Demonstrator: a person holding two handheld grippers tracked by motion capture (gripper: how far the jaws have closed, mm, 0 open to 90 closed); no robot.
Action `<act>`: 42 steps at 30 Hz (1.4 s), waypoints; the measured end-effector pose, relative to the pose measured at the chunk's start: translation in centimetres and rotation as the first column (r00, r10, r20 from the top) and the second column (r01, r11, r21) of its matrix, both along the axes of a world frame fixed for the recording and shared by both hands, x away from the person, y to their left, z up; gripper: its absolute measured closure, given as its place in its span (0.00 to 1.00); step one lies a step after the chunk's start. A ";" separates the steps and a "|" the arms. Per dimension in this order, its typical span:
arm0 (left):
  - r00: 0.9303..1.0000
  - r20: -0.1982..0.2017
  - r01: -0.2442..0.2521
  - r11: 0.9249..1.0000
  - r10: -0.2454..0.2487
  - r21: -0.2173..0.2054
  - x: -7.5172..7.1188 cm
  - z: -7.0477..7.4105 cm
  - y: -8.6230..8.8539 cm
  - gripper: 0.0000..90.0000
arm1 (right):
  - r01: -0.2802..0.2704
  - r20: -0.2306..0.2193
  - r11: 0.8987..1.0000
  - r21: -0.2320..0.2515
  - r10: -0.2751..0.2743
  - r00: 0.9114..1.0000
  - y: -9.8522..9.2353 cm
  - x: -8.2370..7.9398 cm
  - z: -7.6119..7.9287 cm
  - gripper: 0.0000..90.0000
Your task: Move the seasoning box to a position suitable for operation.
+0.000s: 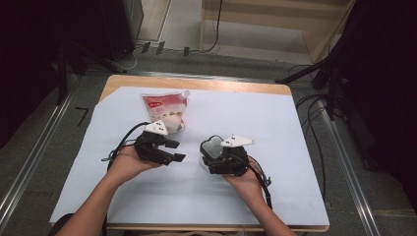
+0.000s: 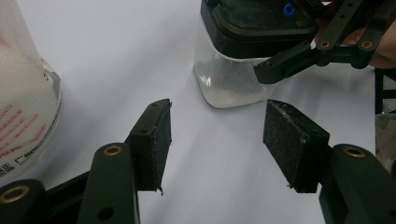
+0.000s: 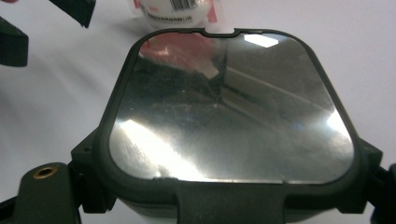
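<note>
The left gripper (image 2: 217,144) has its fingers (image 2: 154,140) spread with nothing between them, only the white sheet (image 2: 116,56) on the desk (image 1: 196,83) beneath; just ahead of them stands a clear container (image 2: 229,84) with a black-rimmed lid (image 3: 224,107); the right gripper (image 1: 216,158) has its fingers pinching that container at its sides, the lid lying right before its camera; a red-and-white pouch (image 1: 166,109) lies beyond both grippers, close beside the left fingers on their outer side; both hands rest low over the sheet, well apart from the desk edges.
</note>
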State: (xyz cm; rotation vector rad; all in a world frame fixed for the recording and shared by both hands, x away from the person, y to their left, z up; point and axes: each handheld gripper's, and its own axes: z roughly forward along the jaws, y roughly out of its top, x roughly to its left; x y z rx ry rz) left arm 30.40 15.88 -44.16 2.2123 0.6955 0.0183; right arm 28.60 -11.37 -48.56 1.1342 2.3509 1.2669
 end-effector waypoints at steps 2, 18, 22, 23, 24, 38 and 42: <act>1.000 0.000 0.002 1.000 -0.002 0.009 0.0 0.0 0.0 0.47 | -0.004 -0.001 1.000 0.013 0.004 1.000 0.0 0.1 -0.1 0.18; 1.000 -0.014 0.026 1.000 -0.026 0.015 -0.2 -0.3 -0.9 0.48 | -0.039 -0.030 0.999 -0.018 0.038 0.999 0.1 -0.4 -0.7 0.12; 1.000 -0.012 0.021 1.000 -0.021 0.007 -0.1 -0.3 -0.7 0.48 | -0.050 -0.072 0.999 0.001 0.049 0.996 -0.3 -0.1 -0.3 0.10; 1.000 -0.012 0.021 1.000 -0.021 0.007 -0.1 -0.3 -0.7 0.47 | -0.052 -0.072 0.999 0.000 0.052 0.996 -0.3 -0.1 -0.1 0.09; 1.000 -0.016 0.020 1.000 -0.020 0.000 0.0 -0.3 -0.8 0.47 | -0.056 -0.079 0.998 0.007 0.056 0.995 -0.4 -0.1 0.1 0.09; 0.997 -0.006 0.083 0.995 -0.083 -0.051 0.5 -0.5 -2.1 0.46 | -0.073 -0.069 0.996 0.060 0.077 0.995 -2.9 -0.6 3.5 0.09; 0.994 -0.007 0.109 0.994 -0.110 -0.028 0.5 -0.5 -2.9 0.46 | -0.075 -0.035 0.992 0.099 0.079 0.996 -4.7 -1.3 4.7 0.22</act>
